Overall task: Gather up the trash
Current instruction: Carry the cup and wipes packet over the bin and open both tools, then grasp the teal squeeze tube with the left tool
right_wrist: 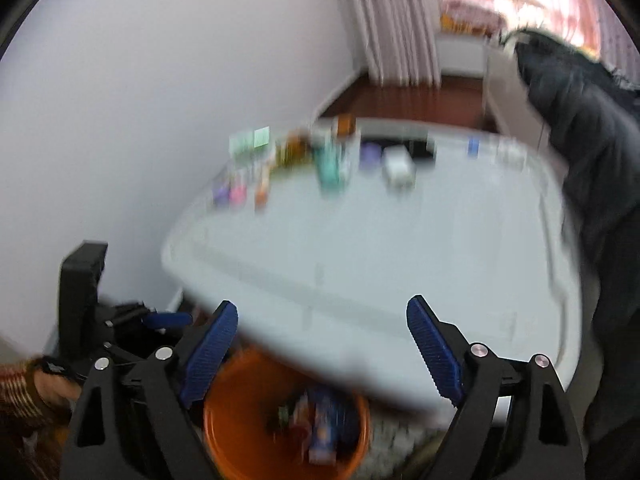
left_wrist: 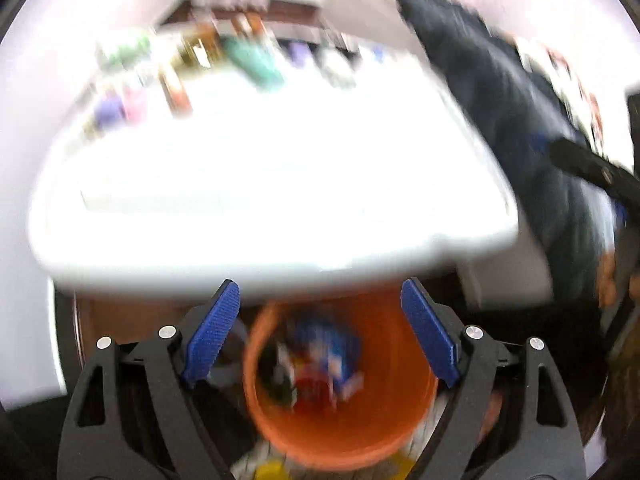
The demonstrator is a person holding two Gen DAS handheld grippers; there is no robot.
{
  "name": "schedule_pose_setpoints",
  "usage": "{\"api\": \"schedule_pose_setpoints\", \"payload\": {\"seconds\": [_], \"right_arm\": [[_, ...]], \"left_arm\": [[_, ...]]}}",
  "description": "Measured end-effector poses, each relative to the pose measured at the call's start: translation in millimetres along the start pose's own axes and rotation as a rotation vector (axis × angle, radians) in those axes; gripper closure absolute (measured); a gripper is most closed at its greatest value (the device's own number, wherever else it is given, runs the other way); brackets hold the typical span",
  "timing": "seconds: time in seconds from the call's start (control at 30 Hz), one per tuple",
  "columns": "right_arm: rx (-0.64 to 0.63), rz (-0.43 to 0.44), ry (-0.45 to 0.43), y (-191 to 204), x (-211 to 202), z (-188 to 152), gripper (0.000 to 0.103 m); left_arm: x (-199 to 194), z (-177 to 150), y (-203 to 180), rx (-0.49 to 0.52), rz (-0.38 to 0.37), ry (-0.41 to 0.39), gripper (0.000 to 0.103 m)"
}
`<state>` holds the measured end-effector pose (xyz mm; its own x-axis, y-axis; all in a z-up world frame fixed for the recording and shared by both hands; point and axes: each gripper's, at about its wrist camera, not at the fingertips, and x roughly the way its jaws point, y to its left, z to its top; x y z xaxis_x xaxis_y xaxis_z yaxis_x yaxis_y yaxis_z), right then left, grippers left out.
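Note:
Both views are motion-blurred. An orange trash bin (left_wrist: 340, 420) stands on the floor below the near edge of a white table (left_wrist: 260, 184). It holds several wrappers, blue, red and white (left_wrist: 324, 364). My left gripper (left_wrist: 320, 332) is open and empty right above the bin's mouth. In the right wrist view the same bin (right_wrist: 224, 436) sits low between the fingers, with the wrappers (right_wrist: 320, 424) inside. My right gripper (right_wrist: 322, 344) is open and empty above the bin and the table (right_wrist: 360, 248) edge. The left gripper's body (right_wrist: 88, 300) shows at its left.
Small boxes and bottles (right_wrist: 328, 160) line the table's far side, also in the left wrist view (left_wrist: 248, 60). A dark jacket (left_wrist: 512, 112) hangs at the table's right (right_wrist: 592, 128). A white wall (right_wrist: 120, 120) runs along the left. Curtains (right_wrist: 392, 20) hang behind.

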<state>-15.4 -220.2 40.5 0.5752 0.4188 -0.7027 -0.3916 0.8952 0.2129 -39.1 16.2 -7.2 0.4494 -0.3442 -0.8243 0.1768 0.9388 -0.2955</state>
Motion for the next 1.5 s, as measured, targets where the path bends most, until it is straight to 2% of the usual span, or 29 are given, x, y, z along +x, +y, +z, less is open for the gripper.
{"api": "schedule_pose_setpoints", "payload": {"seconds": [0.07, 0.13, 0.2, 0.27, 0.4, 0.67, 0.73, 0.8, 0.87, 0.93, 0.97, 1.03, 1.2, 1.3, 1.5], "right_arm": [[0.008, -0.033, -0.101, -3, -3, 26, 0.005], [0.013, -0.070, -0.182, -7, -5, 33, 0.005], [0.006, -0.086, -0.230, -11, 0, 24, 0.005], [-0.026, -0.122, -0.239, -11, 4, 17, 0.005], [-0.105, -0.156, -0.242, -3, 8, 13, 0.005], [-0.082, -0.107, -0.198, -14, 7, 6, 0.005], [-0.066, -0.099, -0.195, -17, 5, 6, 0.005], [-0.051, -0.088, -0.189, -19, 3, 6, 0.005], [-0.041, -0.078, -0.190, -20, 1, 6, 0.005], [-0.039, -0.067, -0.195, -20, -1, 6, 0.005], [-0.040, -0.066, -0.198, -20, -2, 6, 0.005], [-0.047, -0.065, -0.200, -19, -3, 6, 0.005], [-0.050, -0.073, -0.197, -20, 0, 5, 0.005], [-0.052, -0.095, -0.184, -21, 6, 5, 0.005], [-0.122, -0.193, -0.087, -28, 47, 14, 0.005]], "left_arm": [[4, 41, 9, -0.059, 0.043, -0.079, 0.020], [18, 73, 14, -0.110, 0.096, -0.110, 0.020], [39, 103, 21, -0.162, 0.172, -0.140, 0.020], [64, 130, 34, -0.216, 0.225, -0.147, 0.020], [119, 171, 49, -0.251, 0.314, -0.099, 0.020], [164, 199, 66, -0.328, 0.363, -0.073, 0.020], [169, 202, 68, -0.332, 0.416, -0.081, 0.020], [173, 201, 71, -0.326, 0.465, -0.084, 0.024], [175, 200, 71, -0.292, 0.516, -0.090, 0.035], [171, 201, 71, -0.244, 0.509, -0.106, 0.053], [168, 202, 72, -0.217, 0.488, -0.110, 0.071], [159, 198, 77, -0.203, 0.418, -0.101, 0.073], [125, 173, 60, -0.091, 0.383, -0.137, 0.073], [104, 156, 48, -0.085, 0.331, -0.146, 0.073], [63, 114, 21, -0.044, 0.228, -0.163, 0.073]]}}
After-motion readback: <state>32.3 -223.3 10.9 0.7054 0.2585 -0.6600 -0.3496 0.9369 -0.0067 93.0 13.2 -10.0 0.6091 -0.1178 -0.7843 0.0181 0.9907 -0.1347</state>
